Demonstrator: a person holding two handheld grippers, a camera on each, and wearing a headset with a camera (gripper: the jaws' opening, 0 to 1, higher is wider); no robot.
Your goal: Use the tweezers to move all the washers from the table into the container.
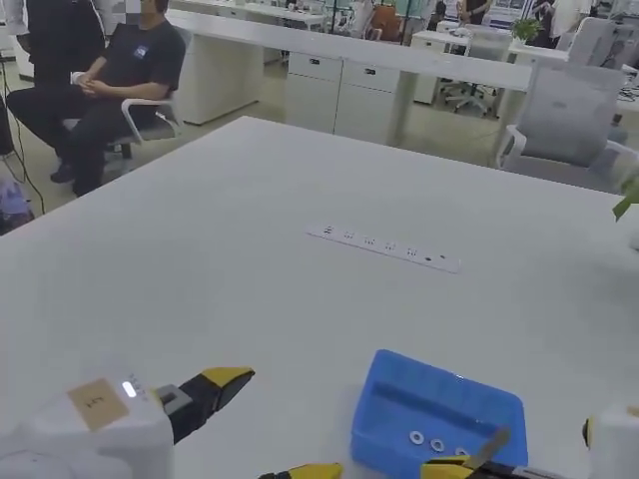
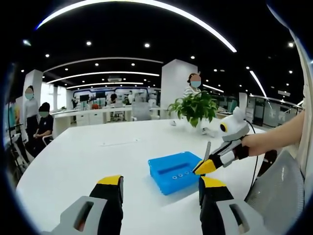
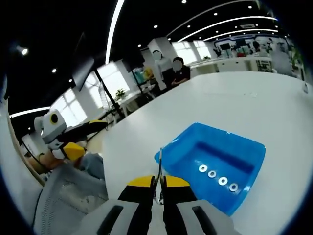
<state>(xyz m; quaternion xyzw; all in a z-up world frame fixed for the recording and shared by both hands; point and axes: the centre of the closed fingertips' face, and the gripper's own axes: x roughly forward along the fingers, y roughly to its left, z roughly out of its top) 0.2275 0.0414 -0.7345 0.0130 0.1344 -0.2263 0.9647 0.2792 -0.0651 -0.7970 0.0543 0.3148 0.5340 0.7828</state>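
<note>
— Where are the washers?
— I see four washers [image 3: 212, 174] in a row inside the blue box [image 3: 215, 134]. They lie flat on its floor.
— And the box?
— It sits on the white table [image 1: 250, 259], just in front of my two grippers.
— What is your right gripper doing?
— My right gripper [image 3: 157, 182] has its jaws squeezed tight on the tweezers [image 3: 160, 166]. The thin tip sticks out by the near rim of the box.
— And the left one?
— My left gripper [image 2: 161, 181] has its jaws wide apart and holds nothing. It hangs over the table, left of the box.
</note>
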